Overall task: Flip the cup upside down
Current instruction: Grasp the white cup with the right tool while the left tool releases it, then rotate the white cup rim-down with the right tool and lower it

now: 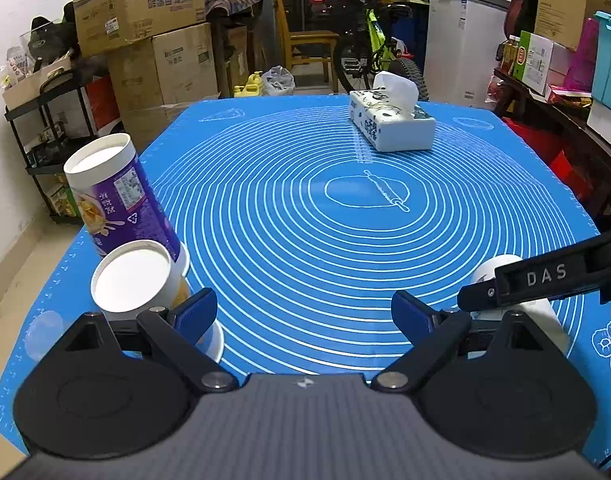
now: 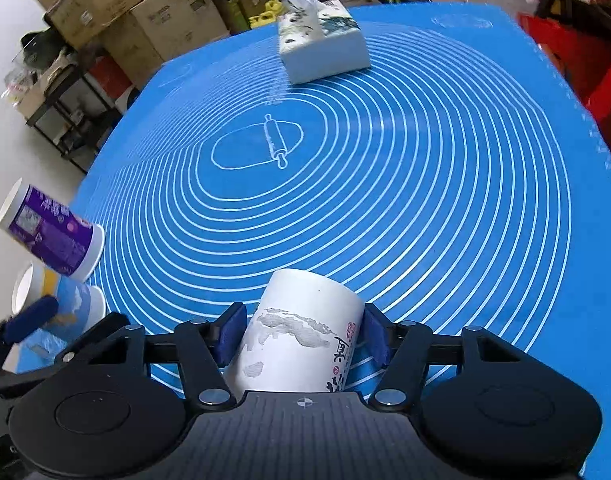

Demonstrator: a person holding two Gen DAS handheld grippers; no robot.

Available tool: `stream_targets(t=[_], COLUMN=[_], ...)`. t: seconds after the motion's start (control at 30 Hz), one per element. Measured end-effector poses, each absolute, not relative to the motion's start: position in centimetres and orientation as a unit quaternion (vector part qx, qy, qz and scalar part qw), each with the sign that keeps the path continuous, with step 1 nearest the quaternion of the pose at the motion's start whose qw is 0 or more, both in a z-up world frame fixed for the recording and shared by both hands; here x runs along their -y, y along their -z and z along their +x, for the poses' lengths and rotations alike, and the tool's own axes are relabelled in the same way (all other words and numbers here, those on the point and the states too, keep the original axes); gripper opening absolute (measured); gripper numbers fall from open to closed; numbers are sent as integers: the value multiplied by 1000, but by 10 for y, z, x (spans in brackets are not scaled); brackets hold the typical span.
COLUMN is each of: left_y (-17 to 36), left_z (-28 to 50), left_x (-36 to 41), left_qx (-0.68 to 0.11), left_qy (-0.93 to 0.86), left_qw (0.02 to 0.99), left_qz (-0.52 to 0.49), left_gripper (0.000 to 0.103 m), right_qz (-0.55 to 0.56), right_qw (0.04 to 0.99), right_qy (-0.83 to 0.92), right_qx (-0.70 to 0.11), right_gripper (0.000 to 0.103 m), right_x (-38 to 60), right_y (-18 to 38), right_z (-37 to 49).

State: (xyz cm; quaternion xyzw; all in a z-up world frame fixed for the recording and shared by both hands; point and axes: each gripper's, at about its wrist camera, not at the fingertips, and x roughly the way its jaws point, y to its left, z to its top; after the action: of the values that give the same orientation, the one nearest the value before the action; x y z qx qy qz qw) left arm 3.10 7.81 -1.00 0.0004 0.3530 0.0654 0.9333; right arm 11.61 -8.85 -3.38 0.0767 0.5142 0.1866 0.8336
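Blue pads of the right gripper [image 2: 303,334] pinch a white cup [image 2: 301,336] printed with grey ink-wash and black calligraphy, 1 pad on each side of its wall. The cup sits between the fingers at 6 o'clock in the right wrist view, tilted, its flat white end pointing forward over the blue mat [image 2: 425,184] that covers the counter. In the left wrist view the same cup [image 1: 501,266] shows at 4 o'clock, mostly hidden behind the right gripper's black arm marked DAS.

Out at 12 o'clock a white tissue box [image 2: 321,50] lies near the mat's far edge, well apart from the cup.

Left gripper [image 1: 304,312] is spread wide with nothing between its 2 blue pads. Just beside its left finger, at 9 o'clock, stand 2 paper cups with their flat ends up: a purple-printed cup [image 1: 123,196] and a nearer white cup [image 1: 137,282].
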Motion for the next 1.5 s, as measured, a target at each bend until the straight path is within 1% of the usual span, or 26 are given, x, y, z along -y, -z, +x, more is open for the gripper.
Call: stream_targets(t=[0.07,0.17,0.33,0.4,0.57,0.67,0.87,1.2,1.5], left_y=[10,9,7,8,8,8,8,5,6], left_z=[30,30,28,26,25,24,23,17,12], left_x=[-77,-76,-78,-77,-75,-73,-74,-73,-70], left_qx=[-351,-345,-339,-339,-341,-340,-340,-338,-342], left_qy=[-64,-65,-69,-68,-66,-64,-63,-60,-56], left_qw=[934,936,938,938,938,938,938,939,938], left_qz=[0,0,-9,-12,-12,-12,-20,-25,-24], left_gripper=[93,93,93,93,93,93,93,93,93], right_qz=[65,37,-24,-61,-99,-115,-139,-138,-137], right_qw=[847,882,953,964,960,957,946,946,941], right_qy=[-192,-182,-133,-120,-125,-130,-135,-141,-148], right_qx=[-491,-433,-269,-228,-230,-232,-261,-258,-273], right_gripper=[64,64,64,65,65,65,65,64,65], right_x=[88,89,86,83,76,72,65,71,77], right_y=[29,15,5,11,28,25,25,23,26], right_z=[110,100,72,63,55,51,45,30,20])
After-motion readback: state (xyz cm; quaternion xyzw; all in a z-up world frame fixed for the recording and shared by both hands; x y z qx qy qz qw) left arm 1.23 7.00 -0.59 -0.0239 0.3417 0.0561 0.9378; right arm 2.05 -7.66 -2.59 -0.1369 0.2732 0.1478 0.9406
